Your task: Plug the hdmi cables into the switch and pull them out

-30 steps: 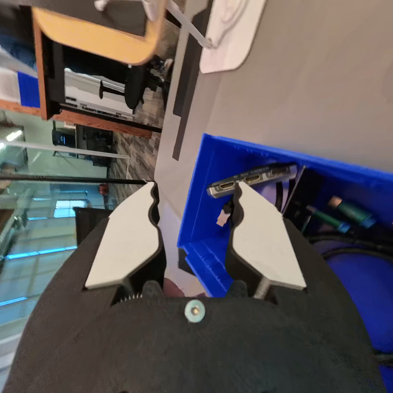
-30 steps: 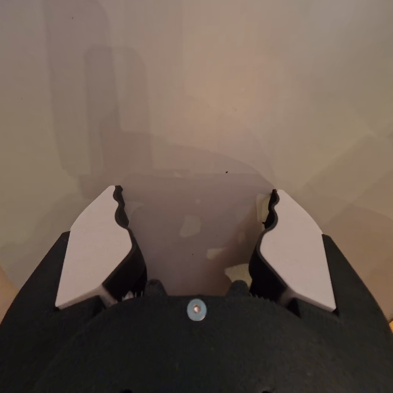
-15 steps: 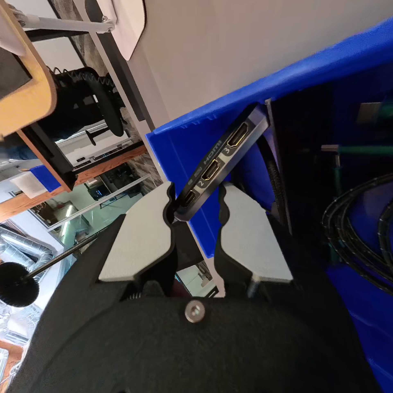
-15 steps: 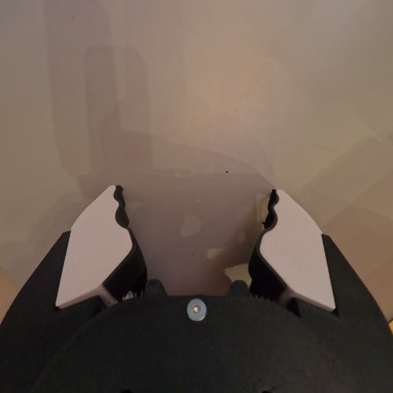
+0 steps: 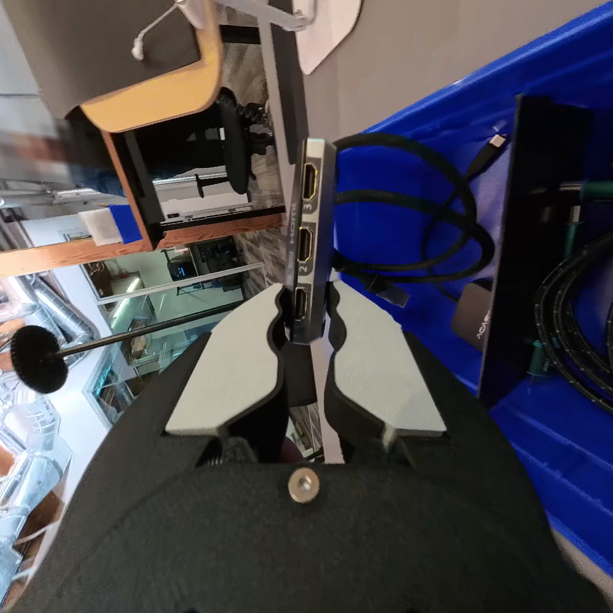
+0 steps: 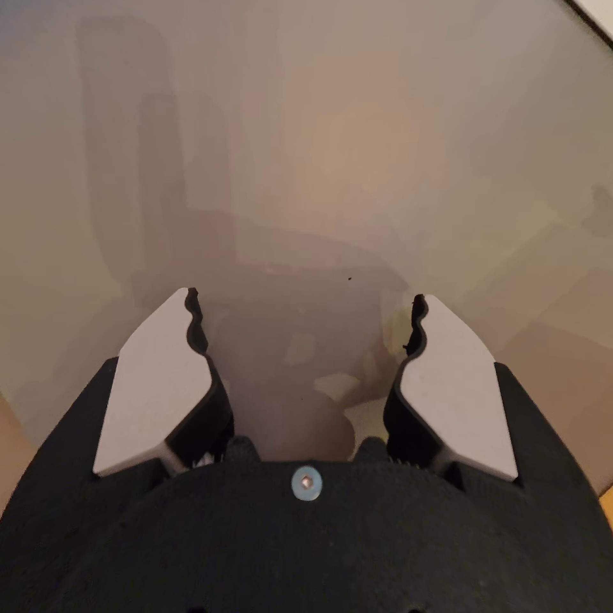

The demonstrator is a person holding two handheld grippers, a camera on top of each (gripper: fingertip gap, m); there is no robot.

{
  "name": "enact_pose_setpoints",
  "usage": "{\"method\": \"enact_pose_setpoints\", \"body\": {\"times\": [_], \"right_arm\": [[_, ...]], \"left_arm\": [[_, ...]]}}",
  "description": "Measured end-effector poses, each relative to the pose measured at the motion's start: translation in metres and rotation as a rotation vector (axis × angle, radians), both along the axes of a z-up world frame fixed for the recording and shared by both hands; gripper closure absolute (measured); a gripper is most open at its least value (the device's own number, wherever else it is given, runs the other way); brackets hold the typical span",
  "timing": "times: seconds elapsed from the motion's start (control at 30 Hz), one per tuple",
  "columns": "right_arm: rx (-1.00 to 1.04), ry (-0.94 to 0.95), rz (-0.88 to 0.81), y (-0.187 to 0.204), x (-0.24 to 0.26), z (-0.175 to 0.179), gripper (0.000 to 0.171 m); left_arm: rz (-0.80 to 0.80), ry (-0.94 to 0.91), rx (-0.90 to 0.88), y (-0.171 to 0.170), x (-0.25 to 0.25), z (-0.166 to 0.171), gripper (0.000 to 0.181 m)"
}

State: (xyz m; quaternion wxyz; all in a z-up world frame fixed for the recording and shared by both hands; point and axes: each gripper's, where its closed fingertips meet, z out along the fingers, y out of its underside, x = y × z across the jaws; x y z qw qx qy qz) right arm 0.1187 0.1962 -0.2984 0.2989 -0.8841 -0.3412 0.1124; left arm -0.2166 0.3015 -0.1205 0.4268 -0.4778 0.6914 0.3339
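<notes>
Left gripper (image 5: 306, 306) jaws clamp the switch (image 5: 310, 232), its near end hidden; right gripper (image 6: 305, 310) jaws gape over bare bench (image 6: 298, 132); cables (image 5: 564, 331) at 3 o'clock run off-frame.

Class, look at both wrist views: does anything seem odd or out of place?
Nothing is damaged. The left tongs grip the switch by one end, all three ports empty. The right tongs gape over bare table.

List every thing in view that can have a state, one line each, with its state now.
left gripper: shut on the switch, fingers clamping its near end.
switch: held clear of the bin, all three visible ports empty.
black cable: looped loose in the blue bin, its plug unplugged.
right gripper: open, empty, over the bare table.
</notes>
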Motion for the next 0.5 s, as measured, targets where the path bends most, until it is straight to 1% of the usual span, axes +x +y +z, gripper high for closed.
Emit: {"method": "enact_pose_setpoints", "body": {"times": [0.03, 0.17, 0.27, 0.4, 0.5], "right_arm": [[0.006, 0.0, -0.002, 0.001, 0.0, 0.001, 0.053], [0.03, -0.011, -0.002, 0.002, 0.001, 0.005, 0.053], [0.078, -0.003, 0.003, 0.005, -0.002, 0.014, 0.055], [0.148, 0.022, 0.014, 0.008, -0.006, 0.03, 0.06], [0.249, 0.078, 0.035, 0.01, -0.013, 0.055, 0.068]], "left_arm": [[0.006, -0.013, 0.015, -0.002, -0.002, 0.008, 0.159], [0.007, -0.055, 0.081, -0.01, -0.004, 0.038, 0.16], [-0.019, -0.072, 0.119, -0.019, 0.003, 0.055, 0.16], [-0.088, -0.068, 0.161, -0.035, 0.027, 0.072, 0.16], [-0.161, -0.073, 0.199, -0.049, 0.054, 0.085, 0.16]]}}
